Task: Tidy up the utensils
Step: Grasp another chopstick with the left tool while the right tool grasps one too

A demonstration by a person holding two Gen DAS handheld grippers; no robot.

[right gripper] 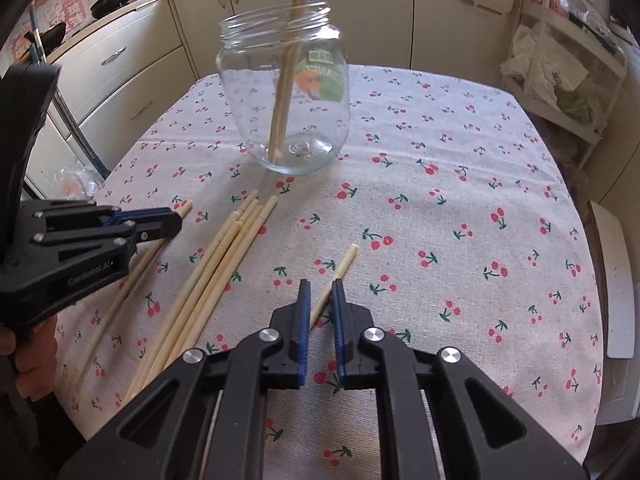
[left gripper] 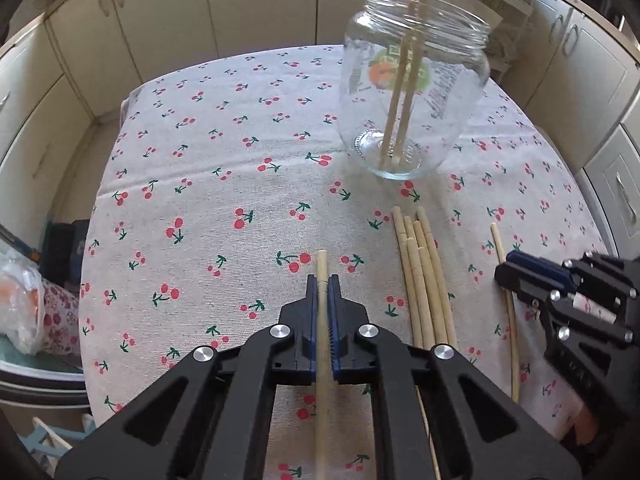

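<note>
The left gripper (left gripper: 322, 280) is clamped on one chopstick (left gripper: 321, 268) lying along its fingers. The loose bundle (left gripper: 420, 272) lies mid-table. The right gripper (right gripper: 320, 284) pinches another chopstick (right gripper: 345, 262). The jar (right gripper: 284, 104) stands ahead toward the table's far edge, nearer the right hand.

jar (left gripper: 416, 96): clear glossy glass
chopsticks (left gripper: 424, 280): pale matt wood
tablecloth (right gripper: 440, 200): woven cloth, cherry print
tongs (left gripper: 322, 308): matt black plastic, ribbed blue pads
</note>
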